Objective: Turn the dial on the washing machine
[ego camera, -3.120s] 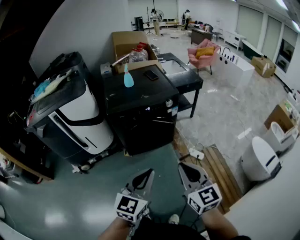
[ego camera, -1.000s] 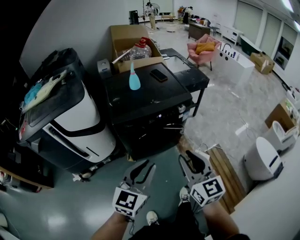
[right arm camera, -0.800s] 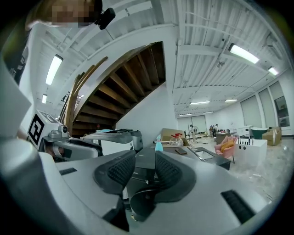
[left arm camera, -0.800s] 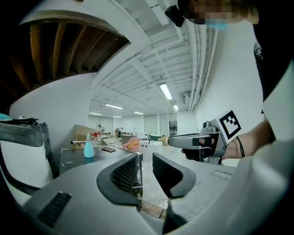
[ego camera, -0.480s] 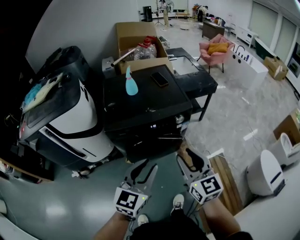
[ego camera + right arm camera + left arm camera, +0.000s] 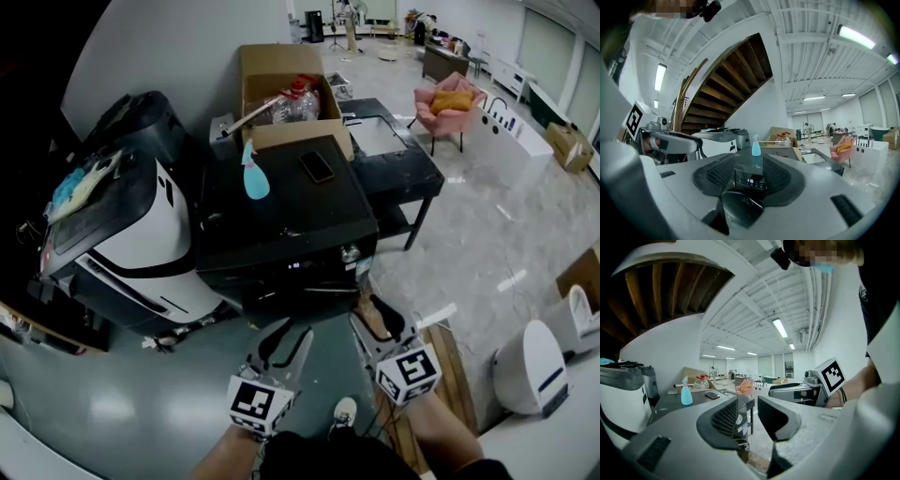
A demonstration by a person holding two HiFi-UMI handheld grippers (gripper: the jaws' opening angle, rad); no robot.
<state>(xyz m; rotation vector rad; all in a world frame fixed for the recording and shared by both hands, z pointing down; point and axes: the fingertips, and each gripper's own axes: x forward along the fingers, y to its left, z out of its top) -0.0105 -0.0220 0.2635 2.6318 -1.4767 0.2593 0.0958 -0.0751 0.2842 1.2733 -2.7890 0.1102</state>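
While short of washing machine (image 6: 281,230), left claw (image 6: 286,330), right claw (image 6: 375,315) gape empty, just opening; dial (image 6: 349,251) perhaps front-right.

Washing machine (image 6: 281,220) at centre looks glossy black; cardboard box (image 6: 270,64) matt; lower-right boards (image 6: 455,361) wooden; floor (image 6: 103,403) polished.

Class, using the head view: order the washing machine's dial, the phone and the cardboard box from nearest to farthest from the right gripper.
1. The dial, on the washing machine front, just ahead of the right gripper.
2. The phone, flat on the machine's top.
3. The cardboard box, behind the machine.
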